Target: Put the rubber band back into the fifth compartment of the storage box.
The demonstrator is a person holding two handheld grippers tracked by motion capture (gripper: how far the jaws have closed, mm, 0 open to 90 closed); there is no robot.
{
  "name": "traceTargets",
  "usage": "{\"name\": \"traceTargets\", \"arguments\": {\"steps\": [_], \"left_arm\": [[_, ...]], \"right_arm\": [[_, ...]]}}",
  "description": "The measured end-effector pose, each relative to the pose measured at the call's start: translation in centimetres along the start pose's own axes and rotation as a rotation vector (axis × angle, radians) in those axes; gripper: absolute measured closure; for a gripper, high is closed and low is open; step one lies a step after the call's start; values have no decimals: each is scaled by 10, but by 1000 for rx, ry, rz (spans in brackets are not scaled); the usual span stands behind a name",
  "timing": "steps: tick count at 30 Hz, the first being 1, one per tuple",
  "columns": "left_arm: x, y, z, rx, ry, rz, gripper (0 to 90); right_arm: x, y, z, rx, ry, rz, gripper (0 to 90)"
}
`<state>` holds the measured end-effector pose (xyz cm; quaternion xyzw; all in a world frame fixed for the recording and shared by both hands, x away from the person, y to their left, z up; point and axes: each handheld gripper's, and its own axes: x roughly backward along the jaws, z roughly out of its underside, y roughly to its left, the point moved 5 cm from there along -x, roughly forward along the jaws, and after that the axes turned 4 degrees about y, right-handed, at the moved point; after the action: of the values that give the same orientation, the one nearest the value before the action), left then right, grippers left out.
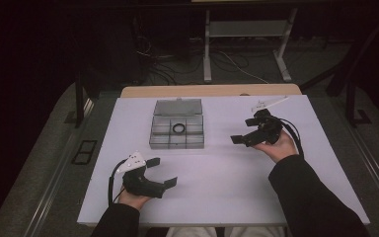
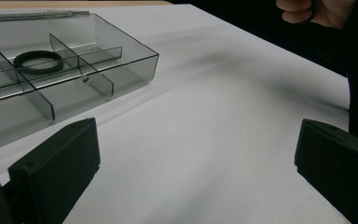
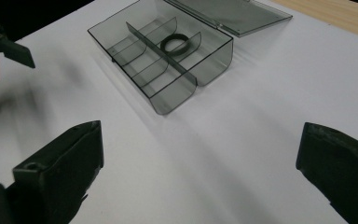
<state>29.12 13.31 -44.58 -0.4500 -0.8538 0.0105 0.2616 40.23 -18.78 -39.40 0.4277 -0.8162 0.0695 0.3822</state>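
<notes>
We hold both grippers off the box point(image 1: 177, 131), which sits toward the far edge of the table point(image 1: 217, 197), a little left of its middle, with its lid point(image 1: 178, 107) thrown back flat toward that edge so every compartment lies open from above. The ring point(image 1: 178, 128) lies flat in the middle compartment of the back row, apart from the walls as far as we can tell. Our left gripper point(image 1: 160, 172) waits near the near edge, left of the box, its jaws wide apart and holding nothing; our right gripper point(image 1: 242, 132) hangs to the right of the box, jaws likewise spread and empty. Both point inward at the box, which we judge keeps either one ready to reach in for the ring.
</notes>
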Motion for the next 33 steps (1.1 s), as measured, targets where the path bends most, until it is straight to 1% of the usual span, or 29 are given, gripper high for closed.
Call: {"name": "traceTargets", "arguments": {"steps": [6, 9, 16, 21, 23, 30, 33], "left_arm": [[0, 0, 0, 3, -1, 1, 0], [0, 0, 0, 1, 1, 1, 0], [0, 0, 1, 4, 2, 0, 0], [0, 0, 1, 2, 2, -2, 0], [0, 0, 1, 2, 2, -3, 0], [0, -1, 1, 3, 4, -4, 0], [0, -1, 1, 5, 3, -5, 0]], "right_arm": [[14, 3, 18, -11, -14, 3, 2], [20, 3, 27, -12, -12, 9, 2], [33, 5, 47, -34, -33, 18, 2], [41, 10, 62, -29, -38, 26, 2], [44, 13, 69, -23, -36, 34, 2], [49, 21, 95, -41, -40, 36, 2], [50, 23, 105, -25, -49, 55, 2]]}}
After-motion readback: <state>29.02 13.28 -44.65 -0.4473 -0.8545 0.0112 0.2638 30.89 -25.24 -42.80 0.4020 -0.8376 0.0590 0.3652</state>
